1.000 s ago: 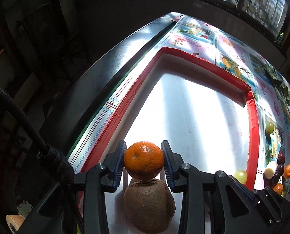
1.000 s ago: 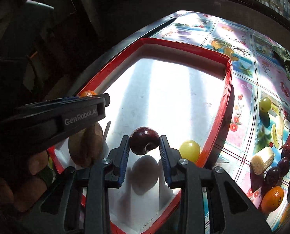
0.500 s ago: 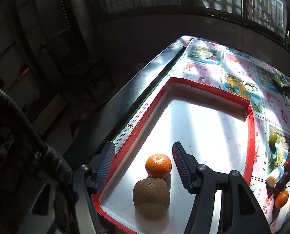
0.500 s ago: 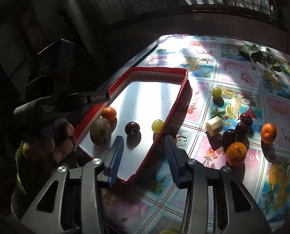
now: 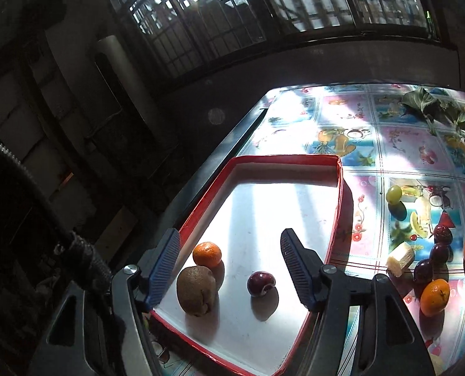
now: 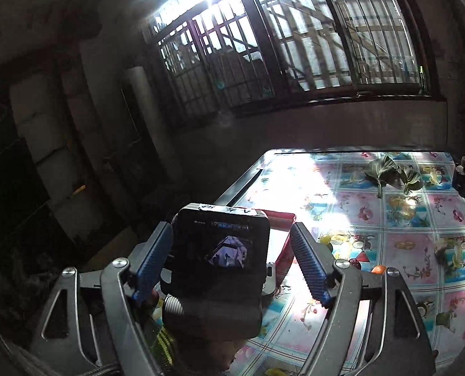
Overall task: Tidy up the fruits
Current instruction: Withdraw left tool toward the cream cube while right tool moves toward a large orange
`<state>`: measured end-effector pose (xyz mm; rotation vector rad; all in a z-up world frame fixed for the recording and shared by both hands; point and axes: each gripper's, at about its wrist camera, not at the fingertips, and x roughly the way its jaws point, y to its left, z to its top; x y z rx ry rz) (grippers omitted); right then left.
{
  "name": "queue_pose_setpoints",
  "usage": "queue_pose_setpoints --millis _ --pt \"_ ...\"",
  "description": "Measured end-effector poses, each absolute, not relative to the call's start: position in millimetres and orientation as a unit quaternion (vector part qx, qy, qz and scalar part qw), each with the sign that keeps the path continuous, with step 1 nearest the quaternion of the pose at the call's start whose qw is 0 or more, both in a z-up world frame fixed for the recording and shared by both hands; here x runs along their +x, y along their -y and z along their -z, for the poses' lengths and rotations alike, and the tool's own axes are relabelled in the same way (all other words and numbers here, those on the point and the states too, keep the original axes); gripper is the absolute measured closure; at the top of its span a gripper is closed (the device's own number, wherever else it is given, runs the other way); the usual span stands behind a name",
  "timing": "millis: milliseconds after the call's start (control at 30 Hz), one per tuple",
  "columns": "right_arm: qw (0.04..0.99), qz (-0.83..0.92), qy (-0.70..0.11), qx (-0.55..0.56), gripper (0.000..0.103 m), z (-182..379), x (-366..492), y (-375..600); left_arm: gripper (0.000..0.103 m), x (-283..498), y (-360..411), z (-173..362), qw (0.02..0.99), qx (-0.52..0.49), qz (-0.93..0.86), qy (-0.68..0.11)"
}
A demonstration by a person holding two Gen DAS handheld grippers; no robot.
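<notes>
In the left wrist view a red-rimmed white tray (image 5: 338, 194) holds a mandarin (image 5: 207, 254), a brown kiwi (image 5: 196, 290) and a dark red plum (image 5: 260, 283) near its front end. My left gripper (image 5: 229, 269) hangs above them with its jaws still opening and nothing between them. On the tablecloth to the right lie a green grape (image 5: 393, 194), a banana piece (image 5: 400, 259), dark plums (image 5: 439, 252) and two mandarins (image 5: 434, 293). My right gripper (image 6: 232, 266) is raised, its jaws opening and empty; the left gripper's camera block (image 6: 221, 250) fills the view behind the gap and hides most of the tray (image 6: 287, 219).
The table (image 6: 404, 219) carries a fruit-print cloth, with dried leaves (image 6: 385, 172) at its far side. A dark metal edge (image 5: 219, 156) runs along the table's left. Barred windows and a dark wall stand behind. A sleeve shows below the camera block in the right wrist view.
Both grippers let go of their fruit, the mandarin and the plum, which now lie in the tray. Both opened wide, rose and drew back from the tray.
</notes>
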<state>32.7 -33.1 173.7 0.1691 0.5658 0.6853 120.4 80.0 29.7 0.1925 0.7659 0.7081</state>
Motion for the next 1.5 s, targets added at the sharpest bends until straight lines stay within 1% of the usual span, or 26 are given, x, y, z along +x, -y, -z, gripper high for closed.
queue_pose_setpoints --millis 200,300,367,533,667,867,1033,1133,1200,1300,1433,1500 --pt "0.898 -0.331 -0.271 0.106 0.025 -171.9 24.6 63.3 0.033 114.8 -70.8 -34.7 0.863 0.101 -0.336 -0.362" --pt "0.904 -0.308 -0.271 0.121 0.025 -159.8 18.9 100.6 0.033 108.9 -75.9 -37.0 0.873 0.067 -0.307 -0.374" --pt "0.913 -0.266 -0.288 0.114 0.024 -140.2 19.8 123.6 0.033 102.6 -78.0 -38.0 0.880 0.040 -0.281 -0.380" --pt "0.892 -0.183 -0.389 0.140 0.024 -64.0 38.2 176.8 0.033 84.1 -67.9 -34.0 0.896 -0.027 -0.187 -0.402" --pt "0.886 -0.149 -0.414 0.145 0.024 -34.2 40.4 198.2 0.033 73.9 -50.5 -18.0 0.892 -0.062 -0.118 -0.432" --pt "0.887 -0.126 -0.421 0.139 0.026 -22.1 45.5 207.9 0.033 62.6 -22.2 3.2 0.882 -0.071 -0.055 -0.462" --pt "0.889 -0.125 -0.422 0.129 0.027 -21.2 51.5 205.3 0.033 58.7 -9.2 7.9 0.878 -0.073 -0.023 -0.472" --pt "0.886 -0.128 -0.427 0.127 0.032 -18.4 57.7 203.3 0.033 55.9 -4.3 11.1 0.875 -0.075 -0.007 -0.478" --pt "0.886 -0.130 -0.428 0.122 0.034 -17.3 61.9 200.1 0.033 55.5 -2.4 13.9 0.873 -0.076 -0.001 -0.482" --pt "0.882 -0.136 -0.434 0.122 0.040 -13.9 69.5 196.3 0.033 56.4 1.0 17.6 0.872 -0.073 0.002 -0.484" --pt "0.876 -0.147 -0.444 0.119 0.050 -6.3 80.6 191.5 0.033 58.6 8.1 23.4 0.869 -0.068 0.013 -0.490" --pt "0.874 -0.147 -0.448 0.116 0.053 -3.6 85.6 189.5 0.033 60.0 12.2 26.1 0.866 -0.068 0.024 -0.494"
